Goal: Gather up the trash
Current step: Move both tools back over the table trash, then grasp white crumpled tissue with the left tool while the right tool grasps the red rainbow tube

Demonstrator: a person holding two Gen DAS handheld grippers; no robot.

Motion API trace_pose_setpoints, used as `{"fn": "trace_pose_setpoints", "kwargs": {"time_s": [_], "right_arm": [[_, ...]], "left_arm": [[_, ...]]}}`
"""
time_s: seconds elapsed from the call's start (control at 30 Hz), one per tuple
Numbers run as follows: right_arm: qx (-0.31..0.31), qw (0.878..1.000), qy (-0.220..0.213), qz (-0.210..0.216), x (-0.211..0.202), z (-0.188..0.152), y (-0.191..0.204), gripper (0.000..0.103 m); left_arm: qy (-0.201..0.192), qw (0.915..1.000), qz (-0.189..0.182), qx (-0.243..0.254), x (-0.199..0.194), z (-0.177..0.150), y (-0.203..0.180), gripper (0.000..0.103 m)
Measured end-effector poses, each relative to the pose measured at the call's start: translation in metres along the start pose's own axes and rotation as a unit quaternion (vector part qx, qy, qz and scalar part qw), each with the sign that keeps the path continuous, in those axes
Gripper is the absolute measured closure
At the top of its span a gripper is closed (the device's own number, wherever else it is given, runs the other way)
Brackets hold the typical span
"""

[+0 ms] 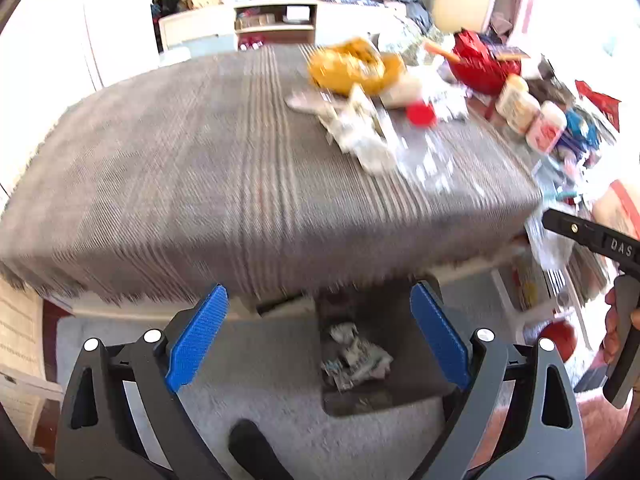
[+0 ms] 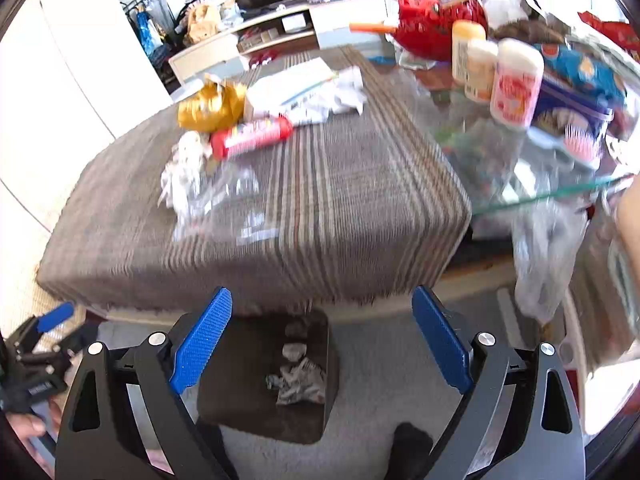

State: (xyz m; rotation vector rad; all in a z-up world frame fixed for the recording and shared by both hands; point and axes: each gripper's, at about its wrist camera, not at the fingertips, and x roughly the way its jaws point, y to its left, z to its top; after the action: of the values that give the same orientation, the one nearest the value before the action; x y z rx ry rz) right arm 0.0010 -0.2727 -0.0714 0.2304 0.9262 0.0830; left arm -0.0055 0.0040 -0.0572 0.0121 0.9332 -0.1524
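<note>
Grey striped cloth [image 1: 224, 152] covers the table in the left wrist view, with crumpled paper [image 1: 356, 128], a yellow wrapper [image 1: 348, 66] and a red-capped tube [image 1: 420, 114] lying together near its far right. The left gripper [image 1: 320, 336] hangs above a dark bin [image 1: 400, 360] on the carpet, jaws wide and empty, tilted down; paper scraps [image 1: 356, 354] already lie in the bin. Blur here suggests a hasty reach that could knock the jars [image 1: 532, 116] crowding the table's right side.

From the right wrist view, the right gripper [image 2: 322, 338] also stands spread with nothing between its blue pads [image 2: 200, 344], angled down over the bin [image 2: 240, 400]. Clear plastic film [image 2: 224, 196] beside the paper is hard to see, so a pinch may miss it or snag the cloth instead.
</note>
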Motion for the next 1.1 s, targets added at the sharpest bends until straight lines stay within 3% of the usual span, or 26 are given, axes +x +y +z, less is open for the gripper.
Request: {"fn": "trace_pose_setpoints", "kwargs": {"time_s": [0.3,0.57,0.63,0.83,1.1], "right_arm": [[0.000,1.000,-0.026,0.000,0.010,0.066,0.017,0.011],[0.007,1.000,-0.019,0.011,0.044,0.121,0.052,0.012],[0.014,1.000,-0.005,0.019,0.059,0.130,0.060,0.023],[0.045,0.998,0.039,0.033,0.102,0.139,0.063,0.048],[0.061,0.995,0.067,0.038,0.134,0.137,0.064,0.049]], "left_arm": [[-0.028,0.9995,0.015,0.006,0.009,0.069,0.010,0.015],[-0.027,0.9994,0.005,0.020,0.046,0.102,0.003,0.017],[-0.027,0.9994,-0.001,0.022,0.055,0.106,0.002,0.026],[-0.016,0.9995,-0.018,0.022,0.080,0.115,0.000,0.031],[0.003,0.9985,-0.038,0.040,0.100,0.119,-0.015,0.034]]}}
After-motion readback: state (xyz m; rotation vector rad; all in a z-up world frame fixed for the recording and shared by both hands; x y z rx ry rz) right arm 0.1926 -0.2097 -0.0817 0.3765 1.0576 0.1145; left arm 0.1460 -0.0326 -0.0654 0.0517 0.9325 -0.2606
